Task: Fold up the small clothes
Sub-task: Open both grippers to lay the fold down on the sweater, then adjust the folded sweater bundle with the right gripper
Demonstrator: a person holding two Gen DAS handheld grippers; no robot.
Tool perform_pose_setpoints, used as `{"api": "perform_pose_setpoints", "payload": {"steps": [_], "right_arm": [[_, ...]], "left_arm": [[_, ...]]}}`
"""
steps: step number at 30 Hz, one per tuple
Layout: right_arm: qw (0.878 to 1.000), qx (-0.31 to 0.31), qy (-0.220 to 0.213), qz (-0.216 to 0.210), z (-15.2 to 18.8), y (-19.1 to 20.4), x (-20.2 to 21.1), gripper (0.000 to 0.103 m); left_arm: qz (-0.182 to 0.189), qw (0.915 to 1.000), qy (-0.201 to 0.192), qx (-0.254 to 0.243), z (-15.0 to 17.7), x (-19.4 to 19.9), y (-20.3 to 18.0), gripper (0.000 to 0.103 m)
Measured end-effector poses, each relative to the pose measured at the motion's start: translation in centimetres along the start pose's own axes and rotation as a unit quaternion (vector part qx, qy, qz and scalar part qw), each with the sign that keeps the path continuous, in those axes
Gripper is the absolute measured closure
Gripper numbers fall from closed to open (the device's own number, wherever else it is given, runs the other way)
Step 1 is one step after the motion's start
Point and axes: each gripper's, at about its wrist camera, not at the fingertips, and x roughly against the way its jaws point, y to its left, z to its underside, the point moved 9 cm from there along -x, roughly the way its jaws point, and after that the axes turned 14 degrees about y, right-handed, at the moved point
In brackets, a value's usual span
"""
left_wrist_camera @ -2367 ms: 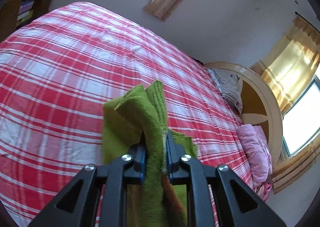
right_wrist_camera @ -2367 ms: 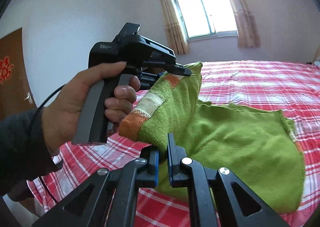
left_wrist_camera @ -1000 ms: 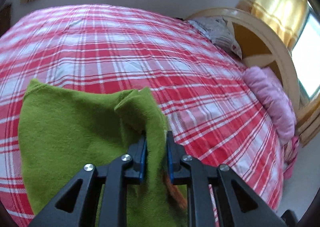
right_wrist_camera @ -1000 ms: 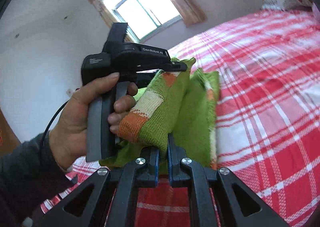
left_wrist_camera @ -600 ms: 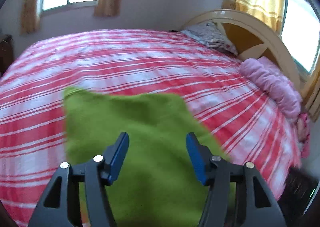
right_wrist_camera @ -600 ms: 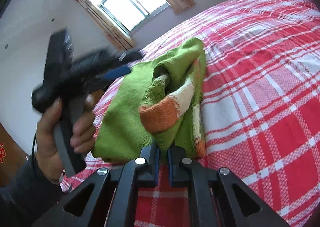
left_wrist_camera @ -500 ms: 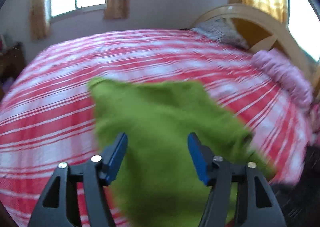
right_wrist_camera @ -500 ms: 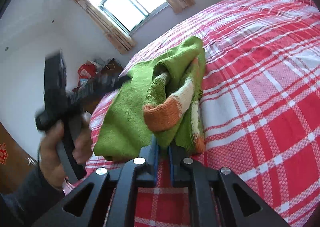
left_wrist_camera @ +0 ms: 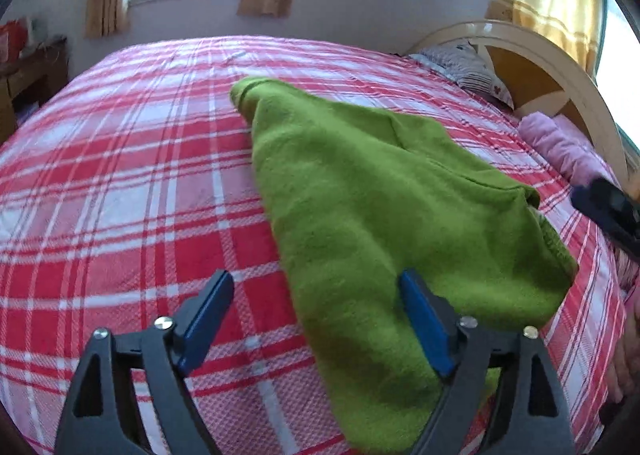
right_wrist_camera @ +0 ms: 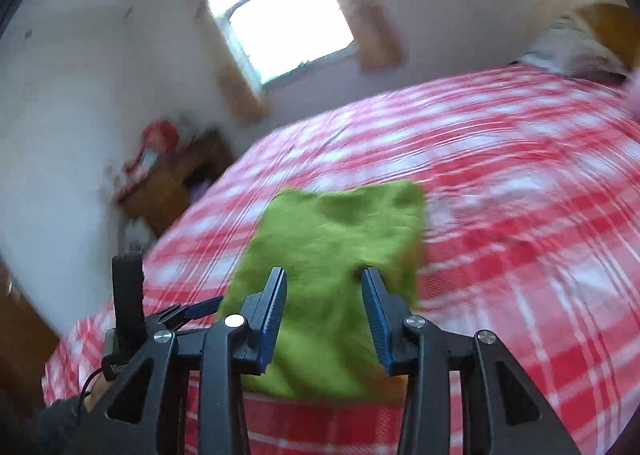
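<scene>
My left gripper jaws opening, nothing clamped. My right gripper jaws opening above green sweater, not pinching it. Sweater lies folded on plaid bed, toward near edge.

A: How do the 2 grippers stand?
B: The left gripper angles downward, its jaws opening wide with nothing pinched. The right gripper also tilts down, jaws parting, pads pressing on nothing.
</scene>
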Motion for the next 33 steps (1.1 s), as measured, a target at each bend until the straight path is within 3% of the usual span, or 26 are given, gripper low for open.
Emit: {"api": "perform_pose_setpoints", "payload": {"steps": [2,4,6,10,13,15,19,24,26,29,30,33], "right_arm": [[0.999,0.032,0.036,0.012,-1.4,1.7,-2.7,0.062],[0.99,0.087,0.105,0.021,-2.2,4.1,-7.1,0.062],[0.982,0.117,0.147,0.033,-3.0,5.4,-11.0,0.063],[0.963,0.171,0.197,0.07,-4.0,6.7,-17.7,0.063],[0.962,0.139,0.231,0.039,-4.0,6.6,-21.1,0.061],[0.965,0.132,0.226,0.033,-4.1,7.0,-22.0,0.055],[0.969,0.134,0.204,0.026,-4.0,7.2,-21.1,0.054],[0.986,0.095,0.133,-0.011,-4.4,6.0,-14.7,0.054],[0.99,0.089,0.11,-0.007,-3.4,4.2,-11.9,0.053],[0.991,0.067,0.114,0.009,-1.3,0.6,-10.5,0.052],[0.99,0.065,0.125,0.005,-0.1,-0.7,-10.6,0.052],[0.993,0.058,0.088,-0.043,1.0,-1.6,-8.4,0.052]], "left_arm": [[0.002,0.9998,0.0,0.018,0.4,0.1,0.4,0.01],[0.008,0.9996,0.0,0.027,0.8,0.2,0.6,0.01],[0.013,0.9994,-0.002,0.032,1.2,0.3,0.7,0.009],[0.015,0.9988,-0.004,0.046,1.4,0.2,1.2,0.006],[0.025,0.9978,0.001,0.061,1.4,0.1,1.7,0.006],[0.027,0.9976,0.001,0.064,1.4,0.0,1.7,0.005],[0.016,0.9985,0.006,0.051,1.5,-0.2,1.1,0.001],[0.028,0.998,0.004,0.057,1.6,0.0,1.3,0.0],[0.021,0.9984,0.006,0.052,1.5,0.0,1.3,0.0],[0.016,0.999,0.011,0.04,1.6,-0.1,1.0,0.0],[0.017,0.9992,0.014,0.033,1.8,-0.2,0.6,0.0],[0.017,0.9996,0.019,0.015,2.1,-0.1,-0.3,0.0]]}}
